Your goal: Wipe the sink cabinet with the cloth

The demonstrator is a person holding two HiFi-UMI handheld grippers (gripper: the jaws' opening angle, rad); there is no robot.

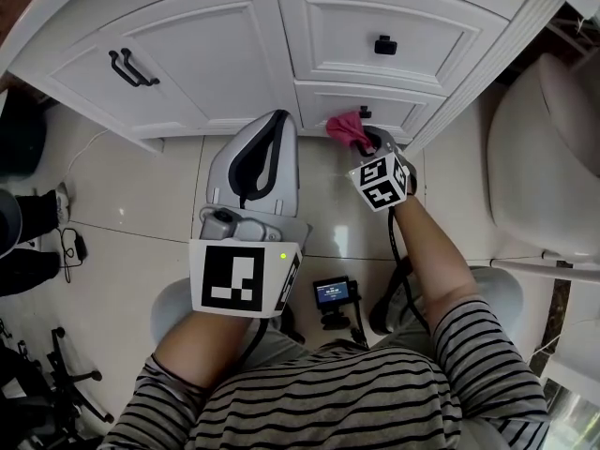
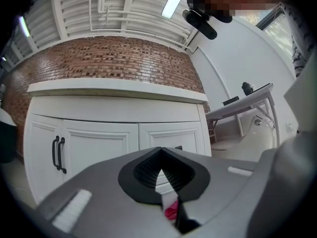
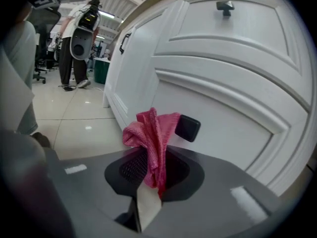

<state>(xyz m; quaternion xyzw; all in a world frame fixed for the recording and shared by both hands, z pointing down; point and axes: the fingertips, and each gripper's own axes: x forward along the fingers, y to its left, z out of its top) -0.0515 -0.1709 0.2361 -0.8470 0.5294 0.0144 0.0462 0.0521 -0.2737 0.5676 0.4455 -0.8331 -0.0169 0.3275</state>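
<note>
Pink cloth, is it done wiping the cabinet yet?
Done: the right gripper is shut on the pink cloth. In hand: the cloth is close to the lower drawer by its black knob. Left: no wiped patches show, so the sink cabinet likely still needs wiping.

I hold two grippers, my left gripper (image 1: 277,120) and my right gripper (image 1: 370,142), and one pink cloth (image 3: 153,133). On the one white cabinet (image 1: 202,26) I count two drawers (image 1: 375,12), two black knobs (image 1: 385,45) and two black bar handles (image 1: 131,67).
</note>
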